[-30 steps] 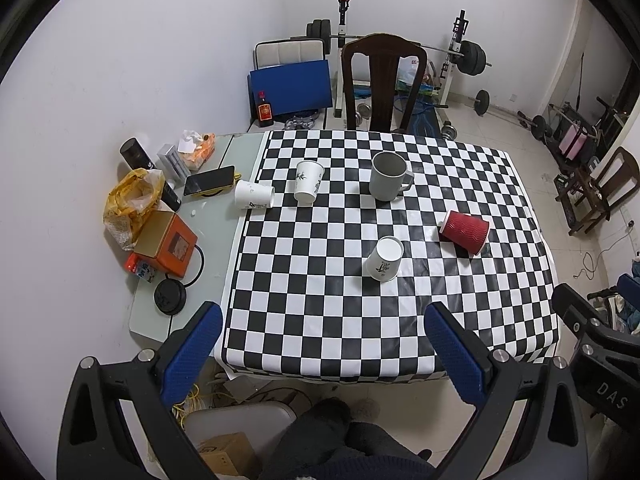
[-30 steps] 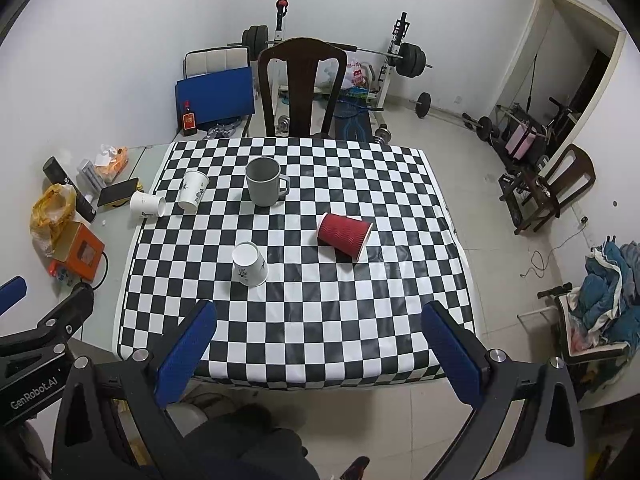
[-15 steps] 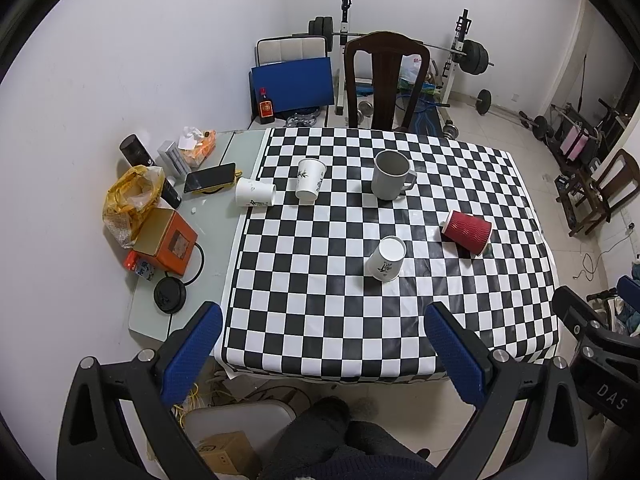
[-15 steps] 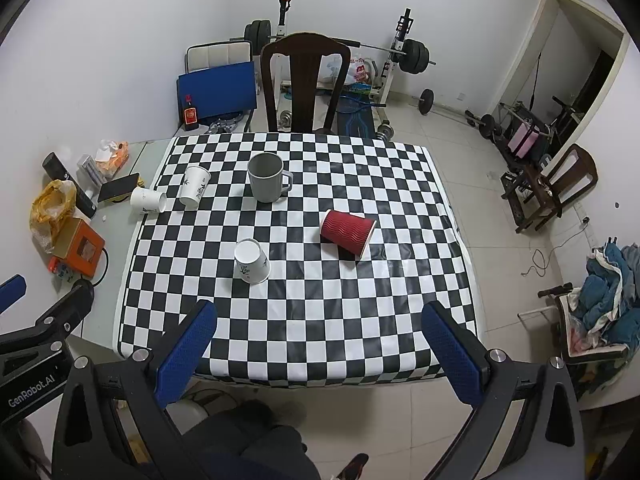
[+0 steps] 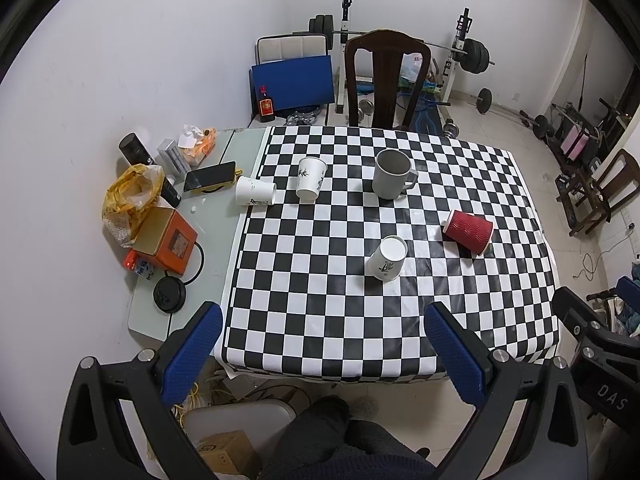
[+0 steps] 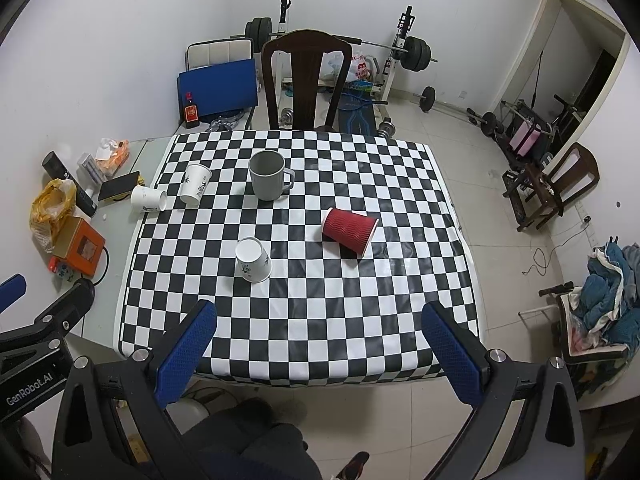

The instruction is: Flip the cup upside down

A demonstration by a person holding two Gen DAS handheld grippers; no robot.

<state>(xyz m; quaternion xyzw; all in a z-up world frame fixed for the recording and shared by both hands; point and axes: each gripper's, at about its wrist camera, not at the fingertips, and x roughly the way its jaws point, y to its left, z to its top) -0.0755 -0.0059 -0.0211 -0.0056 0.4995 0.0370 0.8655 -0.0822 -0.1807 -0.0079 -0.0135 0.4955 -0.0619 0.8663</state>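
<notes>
On the checkered table point(image 5: 320, 304) point(image 6: 304, 320) stand a grey mug point(image 5: 392, 174) point(image 6: 269, 176) upright, a white paper cup point(image 5: 310, 178) point(image 6: 195, 183) upright, and a white paper cup point(image 5: 386, 258) point(image 6: 252, 260) upside down. A red ribbed cup point(image 5: 468, 228) point(image 6: 349, 229) lies on its side. Another white cup point(image 5: 255, 192) point(image 6: 149, 199) lies on its side at the left edge. My left gripper point(image 5: 328, 350) and right gripper point(image 6: 320, 346) are open and empty, held high in front of the table's near edge.
A dark wooden chair point(image 5: 386, 80) stands at the table's far side. An orange box point(image 5: 166, 240), yellow bag point(image 5: 130, 196), phone point(image 5: 210, 176) and black disc point(image 5: 170, 294) crowd the glass side table on the left. Gym weights point(image 6: 416, 56) stand behind.
Both views have shifted slightly, with the table scene sitting a little lower in frame. No object on the table has moved and both grippers stay open.
</notes>
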